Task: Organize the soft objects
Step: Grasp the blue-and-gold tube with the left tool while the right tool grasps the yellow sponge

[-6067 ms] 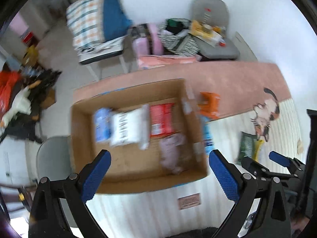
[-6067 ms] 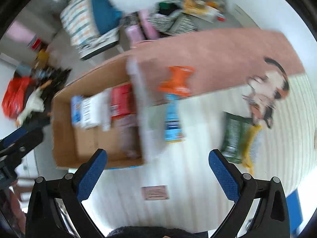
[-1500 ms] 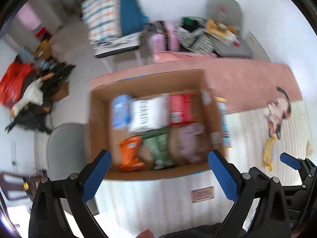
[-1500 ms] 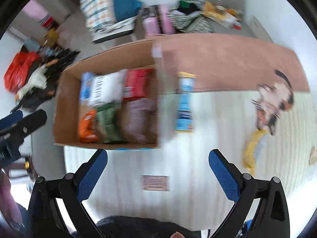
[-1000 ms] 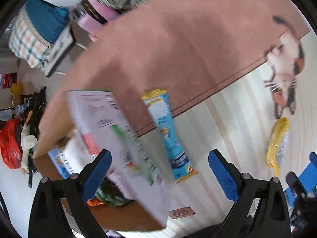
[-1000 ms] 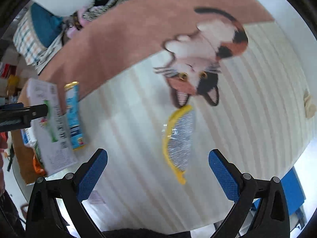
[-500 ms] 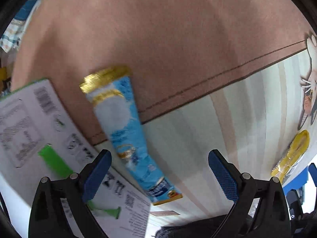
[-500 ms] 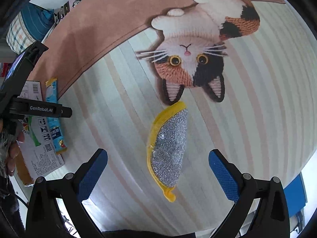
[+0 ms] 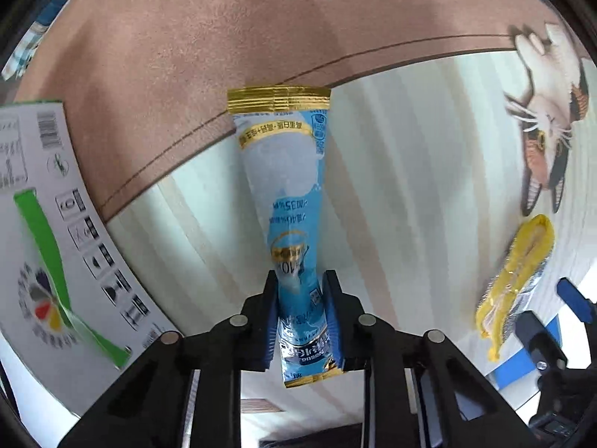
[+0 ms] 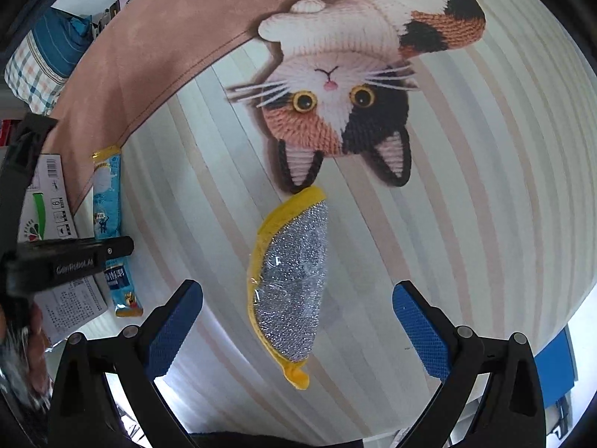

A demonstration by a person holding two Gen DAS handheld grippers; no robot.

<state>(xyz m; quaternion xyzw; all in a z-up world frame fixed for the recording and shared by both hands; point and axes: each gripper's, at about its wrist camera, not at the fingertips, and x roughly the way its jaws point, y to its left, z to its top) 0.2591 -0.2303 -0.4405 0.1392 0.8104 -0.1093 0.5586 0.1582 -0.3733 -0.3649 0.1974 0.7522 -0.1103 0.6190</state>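
A long blue snack packet with gold ends (image 9: 285,194) lies on the striped mat. My left gripper (image 9: 301,291) is shut on its near end. The packet also shows in the right wrist view (image 10: 108,201), partly behind the left gripper's arm. A yellow-edged silver packet (image 10: 294,283) lies on the mat between the open jaws of my right gripper (image 10: 298,321), touched by neither pad. It also shows at the right of the left wrist view (image 9: 515,276). The cardboard box flap (image 9: 41,231) with printed symbols is at the left.
A cat picture (image 10: 358,86) is printed on the mat beyond the silver packet. A pink-brown band (image 9: 224,37) of the mat runs along the far side. A checked and blue bundle (image 10: 44,56) lies far left, off the mat.
My left gripper has come down and shut on the blue packet's near end. My right gripper has moved closer to the silver packet, which now lies between its open jaws.
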